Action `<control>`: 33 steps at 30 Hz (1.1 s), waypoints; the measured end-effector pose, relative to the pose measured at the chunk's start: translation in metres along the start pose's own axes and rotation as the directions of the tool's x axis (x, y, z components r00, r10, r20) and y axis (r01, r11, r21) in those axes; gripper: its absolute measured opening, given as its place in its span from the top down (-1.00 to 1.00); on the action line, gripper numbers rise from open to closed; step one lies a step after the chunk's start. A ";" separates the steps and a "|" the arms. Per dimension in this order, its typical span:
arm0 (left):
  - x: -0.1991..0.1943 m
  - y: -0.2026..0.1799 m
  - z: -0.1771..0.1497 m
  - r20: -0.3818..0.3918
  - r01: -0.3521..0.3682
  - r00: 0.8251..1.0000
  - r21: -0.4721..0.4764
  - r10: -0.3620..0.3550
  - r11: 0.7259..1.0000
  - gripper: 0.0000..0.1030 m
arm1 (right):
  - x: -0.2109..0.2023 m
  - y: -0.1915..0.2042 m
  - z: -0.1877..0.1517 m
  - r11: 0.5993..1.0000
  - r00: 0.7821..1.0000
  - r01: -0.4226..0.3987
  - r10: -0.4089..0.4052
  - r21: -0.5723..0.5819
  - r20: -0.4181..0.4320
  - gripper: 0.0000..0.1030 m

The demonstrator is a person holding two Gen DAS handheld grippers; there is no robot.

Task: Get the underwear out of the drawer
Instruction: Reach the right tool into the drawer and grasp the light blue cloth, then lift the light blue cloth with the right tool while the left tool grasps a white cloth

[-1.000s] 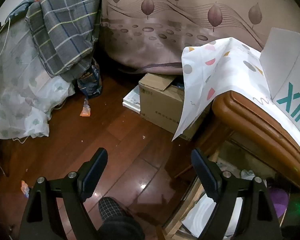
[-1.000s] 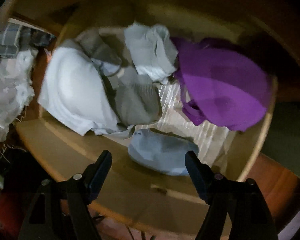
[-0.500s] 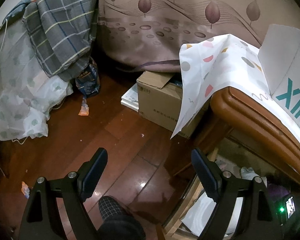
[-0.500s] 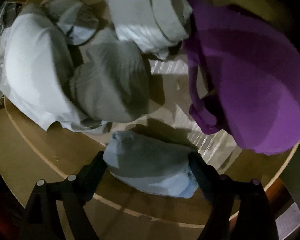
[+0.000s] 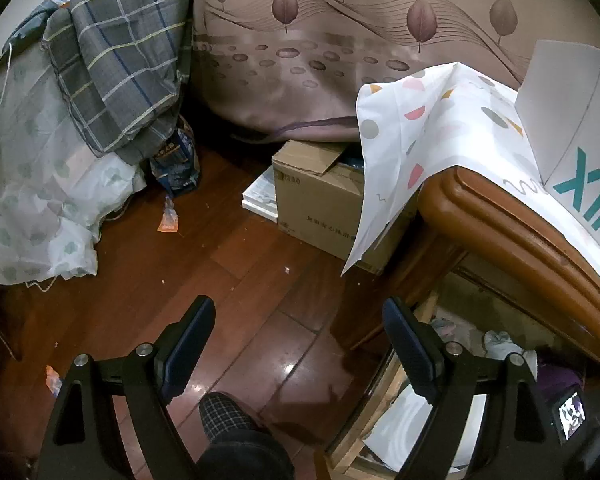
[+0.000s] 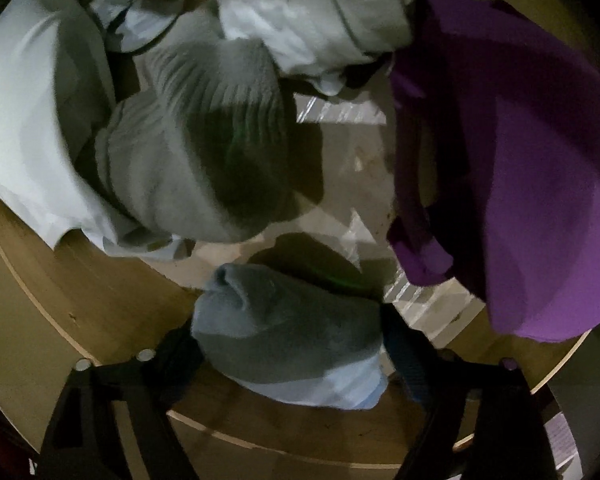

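The open drawer (image 6: 100, 300) holds several bundled garments. A light blue rolled underwear (image 6: 284, 320) lies near its front wall. My right gripper (image 6: 288, 340) points down into the drawer with the blue roll between its fingers. Its jaws are closing, the pads are at the roll's sides and I see no squeeze. A grey bundle (image 6: 204, 152), a white garment (image 6: 20, 120) and a purple garment (image 6: 520, 180) lie further in. My left gripper (image 5: 300, 344) hangs open and empty over the wooden floor, left of the drawer's corner (image 5: 380, 392).
A cardboard box (image 5: 320, 208) stands on the floor by the wooden nightstand (image 5: 500, 232), which has a patterned cloth (image 5: 420, 132) draped over it. Bedding and a plaid blanket (image 5: 120, 60) hang at left. A person's checked slipper (image 5: 228, 420) sits below the left gripper.
My right gripper has dropped into the drawer and tipped steeper, so the blue roll now sits between its fingers. The left gripper has stayed put.
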State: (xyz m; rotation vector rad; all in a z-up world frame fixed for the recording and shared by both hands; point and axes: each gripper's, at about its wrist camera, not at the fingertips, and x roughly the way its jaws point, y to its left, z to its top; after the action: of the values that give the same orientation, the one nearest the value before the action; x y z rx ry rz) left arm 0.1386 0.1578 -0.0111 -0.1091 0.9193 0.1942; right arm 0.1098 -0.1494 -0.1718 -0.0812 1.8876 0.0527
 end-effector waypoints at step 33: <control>0.003 -0.083 -0.045 -0.284 0.292 0.931 0.205 -0.228 0.934 -0.81 | -0.095 -0.059 -0.154 0.952 0.671 -0.266 0.068 0.154 0.738 -0.11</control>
State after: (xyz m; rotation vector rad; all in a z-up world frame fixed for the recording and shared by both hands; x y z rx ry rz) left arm 0.1228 0.0688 -0.0395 -0.0278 1.1686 -0.1878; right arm -0.0016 -0.2173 -0.0332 0.2638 1.0684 -0.0281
